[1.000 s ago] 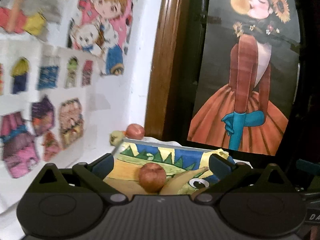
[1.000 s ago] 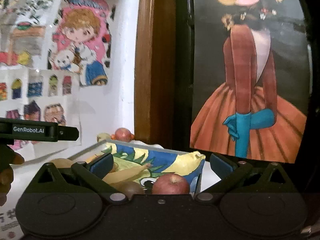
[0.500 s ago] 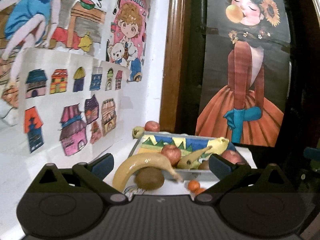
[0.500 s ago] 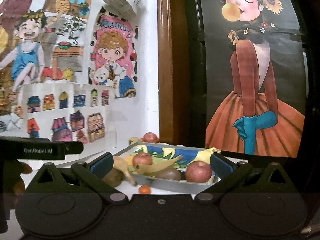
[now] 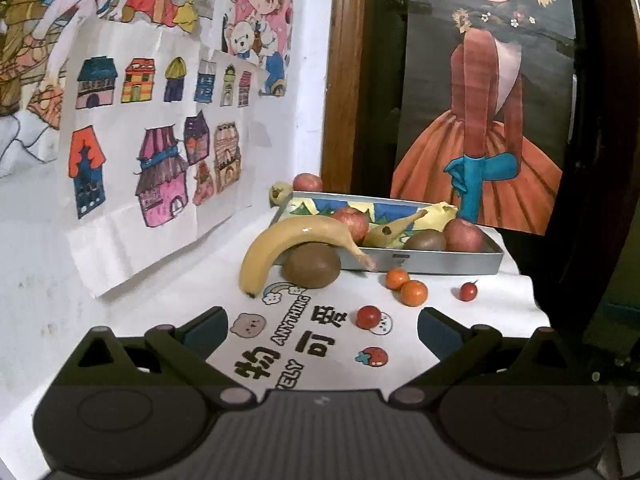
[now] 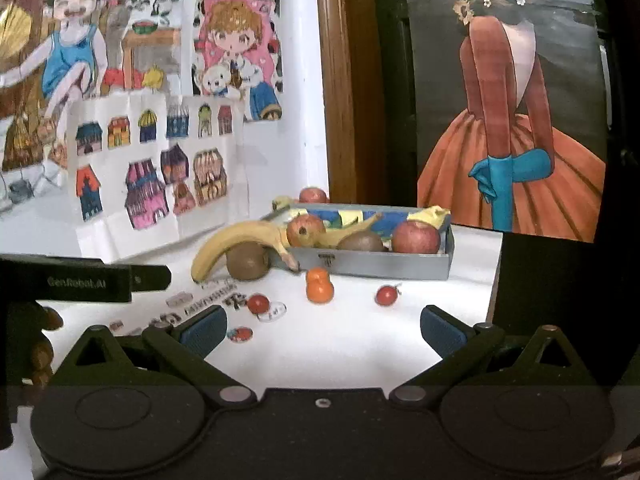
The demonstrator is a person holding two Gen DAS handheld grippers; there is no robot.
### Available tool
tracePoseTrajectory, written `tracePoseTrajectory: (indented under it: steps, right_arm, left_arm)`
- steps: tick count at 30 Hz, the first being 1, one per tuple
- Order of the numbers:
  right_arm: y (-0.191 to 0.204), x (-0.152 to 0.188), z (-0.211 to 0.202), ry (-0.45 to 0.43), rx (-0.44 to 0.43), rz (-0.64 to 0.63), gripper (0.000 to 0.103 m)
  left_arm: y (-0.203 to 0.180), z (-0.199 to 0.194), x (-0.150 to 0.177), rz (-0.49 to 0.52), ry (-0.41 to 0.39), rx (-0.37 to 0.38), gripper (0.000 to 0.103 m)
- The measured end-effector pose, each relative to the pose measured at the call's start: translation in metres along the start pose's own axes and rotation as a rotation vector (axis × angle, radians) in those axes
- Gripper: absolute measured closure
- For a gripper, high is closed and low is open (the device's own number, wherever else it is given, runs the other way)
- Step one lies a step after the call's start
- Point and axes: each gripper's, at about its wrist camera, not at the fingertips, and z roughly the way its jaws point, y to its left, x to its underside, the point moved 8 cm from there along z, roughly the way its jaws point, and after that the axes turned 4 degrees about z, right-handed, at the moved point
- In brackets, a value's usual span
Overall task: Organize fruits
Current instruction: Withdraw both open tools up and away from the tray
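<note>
My grey metal tray [image 5: 420, 261] sits at the back of the white counter [image 6: 360, 344], lined with a painted paper in blue, yellow and green. In it I see two red apples, one at the left [image 5: 352, 222] and one at the right end [image 5: 464, 236], a banana [image 5: 396, 227] lying between them, and a brown kiwi [image 5: 426, 240] tucked against the right apple. A small latch shows on the tray's front wall in the right wrist view. Behind the tray, against the wall, another red apple [image 5: 307, 181] and a yellowish fruit [image 5: 280, 193] lie outside it.

In front of the tray a large banana [image 5: 288, 240] arches over a second kiwi [image 5: 312, 266], touching it. Two small oranges [image 5: 406, 286] sit side by side just before the tray's front wall, and two cherry tomatoes lie loose, one near my left tongs [image 5: 369, 317] and one further right [image 5: 468, 291].

The counter cover is printed with "ANYTHING", Chinese characters, part of a word ending "ELY", and bear, rainbow and strawberry stickers. In the right wrist view the left tool's arm reads "GenRobot.AI".

My left tongs [image 5: 320, 326] are spread wide and empty, low over the printed cover, the nearest tomato just ahead between the tips. My right tongs [image 6: 322, 326] are likewise spread and empty, with the oranges and tomatoes ahead, and all fruit apart from them.
</note>
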Motion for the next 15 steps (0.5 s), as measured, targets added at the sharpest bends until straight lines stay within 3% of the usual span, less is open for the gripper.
tracePoseTrajectory:
  steps: [5, 10, 15]
  right_arm:
    - [0.001, 0.002, 0.006, 0.020, 0.017, -0.020, 0.001]
    - [0.000, 0.000, 0.010, 0.020, 0.012, -0.024, 0.001]
    - [0.001, -0.003, 0.014, 0.019, -0.001, -0.035, 0.001]
  left_arm:
    - [0.003, 0.004, 0.002, 0.044, 0.024, -0.085, 0.000]
    - [0.003, 0.007, 0.004, -0.033, 0.053, 0.028, 0.000]
    - [0.001, 0.011, 0.004, 0.008, 0.070, 0.008, 0.000]
